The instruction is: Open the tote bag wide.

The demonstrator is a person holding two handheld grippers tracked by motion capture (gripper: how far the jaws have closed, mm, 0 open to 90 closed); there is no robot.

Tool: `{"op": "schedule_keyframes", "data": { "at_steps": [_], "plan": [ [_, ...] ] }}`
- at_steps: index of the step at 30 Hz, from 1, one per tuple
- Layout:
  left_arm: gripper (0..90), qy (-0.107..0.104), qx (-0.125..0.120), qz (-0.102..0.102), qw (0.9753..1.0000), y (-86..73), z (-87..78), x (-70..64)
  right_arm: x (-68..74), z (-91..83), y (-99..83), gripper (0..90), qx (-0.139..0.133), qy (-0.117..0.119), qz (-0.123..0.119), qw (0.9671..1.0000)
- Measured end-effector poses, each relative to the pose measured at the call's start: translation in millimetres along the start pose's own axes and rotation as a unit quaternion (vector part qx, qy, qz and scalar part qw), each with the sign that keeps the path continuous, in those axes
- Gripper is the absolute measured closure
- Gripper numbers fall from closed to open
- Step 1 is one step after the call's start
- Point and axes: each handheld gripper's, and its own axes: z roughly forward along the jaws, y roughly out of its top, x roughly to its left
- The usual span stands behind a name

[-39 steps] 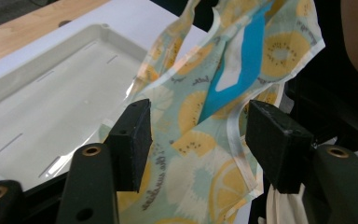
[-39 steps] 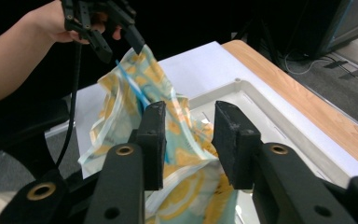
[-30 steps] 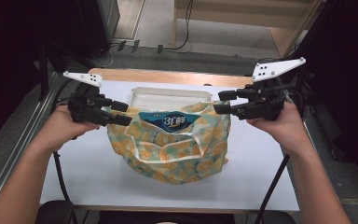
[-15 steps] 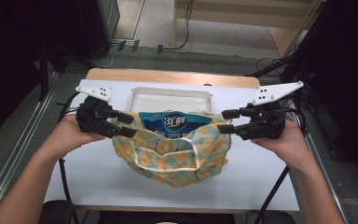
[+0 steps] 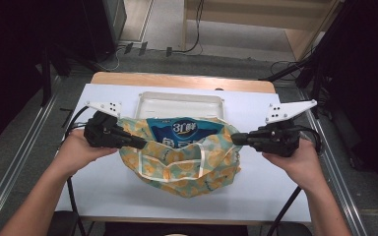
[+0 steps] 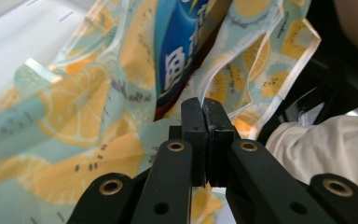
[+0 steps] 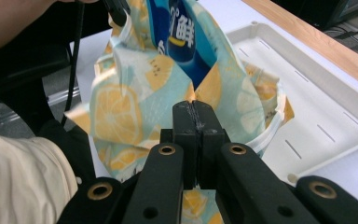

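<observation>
Orange-slice-patterned pale green fabric bag hangs stretched between the two grippers over the white table, just in front of a shallow white plastic tray, with a blue printed snack packet standing in its open mouth. Left gripper is clamped on the bag's left rim, jaws pressed together on the cloth. Right gripper is likewise clenched on the right rim.

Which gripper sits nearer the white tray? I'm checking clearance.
The left gripper: its grey plate nearly meets the white tray's corner, while the right gripper is farther off.
</observation>
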Motion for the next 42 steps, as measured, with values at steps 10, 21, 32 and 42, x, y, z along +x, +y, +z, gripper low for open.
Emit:
{"op": "schedule_keyframes", "data": {
  "at_steps": [10,21,32,42],
  "plan": [
    [89.7,-0.002,-0.016,-0.014,0.9998,-21.8,12.5,0.6,-0.9,9.7,-24.8,90.0,-0.005,0.000,0.007,1.0000],
    [89.7,-0.018,-0.031,-0.007,0.9993,-19.8,16.5,-12.6,6.5,-4.7,-36.5,90.0,-0.021,-0.004,0.010,0.9997],
    [89.5,-0.037,-0.031,0.003,0.9988,-17.0,16.8,-23.8,16.6,-22.6,-43.3,90.0,-0.026,-0.018,0.004,0.9995],
    [88.7,-0.042,-0.029,-0.013,0.9986,-31.3,31.0,-17.1,20.6,-8.7,-61.2,90.0,-0.018,-0.019,0.020,0.9995]
  ]
}}
